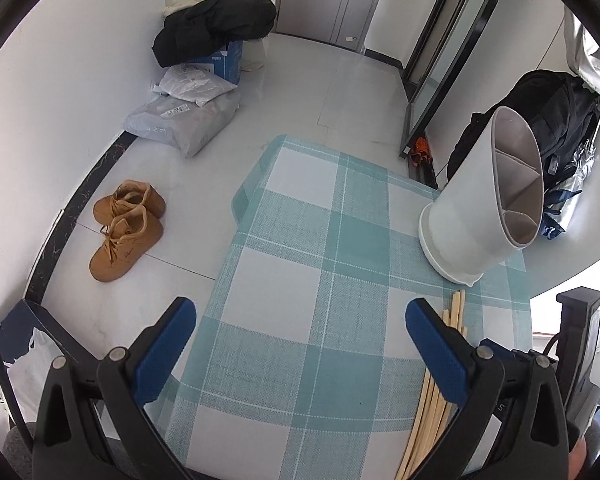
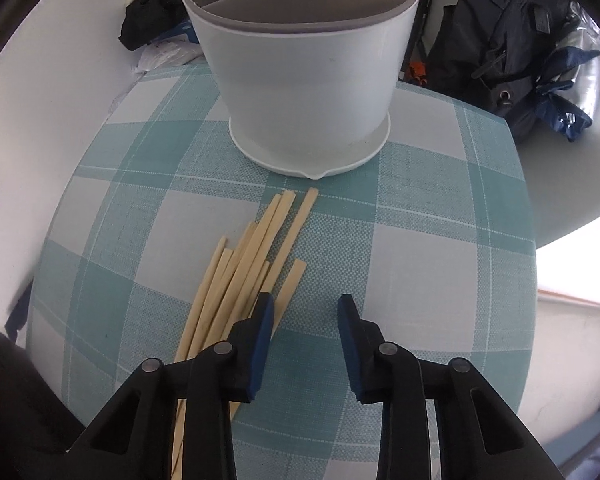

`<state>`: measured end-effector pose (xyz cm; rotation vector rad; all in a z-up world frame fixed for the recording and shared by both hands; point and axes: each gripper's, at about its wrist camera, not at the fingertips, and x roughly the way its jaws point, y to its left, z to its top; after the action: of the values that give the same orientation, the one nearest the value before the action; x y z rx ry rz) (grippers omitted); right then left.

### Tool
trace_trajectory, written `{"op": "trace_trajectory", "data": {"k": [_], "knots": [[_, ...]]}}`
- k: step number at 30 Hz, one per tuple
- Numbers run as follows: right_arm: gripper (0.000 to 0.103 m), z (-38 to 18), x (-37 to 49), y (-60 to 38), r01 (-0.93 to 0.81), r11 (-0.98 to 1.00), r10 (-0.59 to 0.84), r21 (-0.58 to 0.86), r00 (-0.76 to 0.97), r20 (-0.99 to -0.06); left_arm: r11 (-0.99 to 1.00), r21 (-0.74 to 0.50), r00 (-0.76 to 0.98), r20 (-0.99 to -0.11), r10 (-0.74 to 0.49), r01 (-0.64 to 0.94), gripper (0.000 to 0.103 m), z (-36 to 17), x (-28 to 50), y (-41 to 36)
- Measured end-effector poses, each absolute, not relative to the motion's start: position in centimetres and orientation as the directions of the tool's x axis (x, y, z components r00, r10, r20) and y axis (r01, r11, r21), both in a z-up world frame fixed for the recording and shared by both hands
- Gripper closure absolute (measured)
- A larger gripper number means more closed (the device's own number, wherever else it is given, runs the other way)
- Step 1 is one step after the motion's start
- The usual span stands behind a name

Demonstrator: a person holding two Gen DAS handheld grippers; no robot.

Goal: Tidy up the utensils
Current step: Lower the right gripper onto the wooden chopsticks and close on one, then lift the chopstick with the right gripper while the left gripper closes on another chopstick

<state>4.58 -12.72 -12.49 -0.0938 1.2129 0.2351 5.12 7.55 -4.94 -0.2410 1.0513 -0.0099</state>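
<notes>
The chopsticks (image 2: 244, 276) lie bundled just before the white holder (image 2: 304, 80), long axis pointing at it; my right gripper (image 2: 306, 320), nearer, hangs parted and empty beside them; my left gripper (image 1: 300, 332) gapes empty.

The checked tablecloth (image 1: 300, 264) is being viewed steeply downward from each gripper, nearer from the right; chopsticks (image 2: 240, 272) and white utensil holder (image 2: 304, 80) are being shared.

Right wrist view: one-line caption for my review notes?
Right gripper, jaws apart and empty, beside loose chopsticks before a white utensil holder on a checked tablecloth.
</notes>
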Motion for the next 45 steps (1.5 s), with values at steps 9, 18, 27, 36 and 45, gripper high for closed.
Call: {"op": "trace_trajectory", "data": {"k": [9,18,27,36,45], "knots": [[0.076,-11.8,5.1,-10.6,-0.277,0.96,0.06,-0.034,0.323,-0.944,0.97,-0.217,0.495,-0.858,-0.137,-0.107,0.001,-4.8,5.2,8.4],[0.097,-11.5,6.0,-8.9,-0.323,0.947,0.112,-0.003,0.338,-0.935,0.965,-0.244,0.448,-0.876,-0.177,-0.097,0.001,-6.2,5.2,9.0],[0.097,-7.9,4.7,-14.8,-0.199,0.932,0.362,0.303,0.471,-0.804,0.968,-0.25,0.379,-0.898,-0.224,-0.02,0.001,-7.6,4.0,5.8],[0.097,-5.1,3.4,-21.8,-0.122,0.84,0.482,0.528,0.612,-0.627,0.983,-0.113,0.309,-0.939,-0.153,0.141,0.008,-9.2,1.8,0.3],[0.097,-3.7,1.3,-26.4,-0.068,0.796,0.482,0.601,0.671,-0.563,0.986,-0.052,0.232,-0.969,-0.088,0.158,0.008,-10.9,1.7,-0.4]]}}
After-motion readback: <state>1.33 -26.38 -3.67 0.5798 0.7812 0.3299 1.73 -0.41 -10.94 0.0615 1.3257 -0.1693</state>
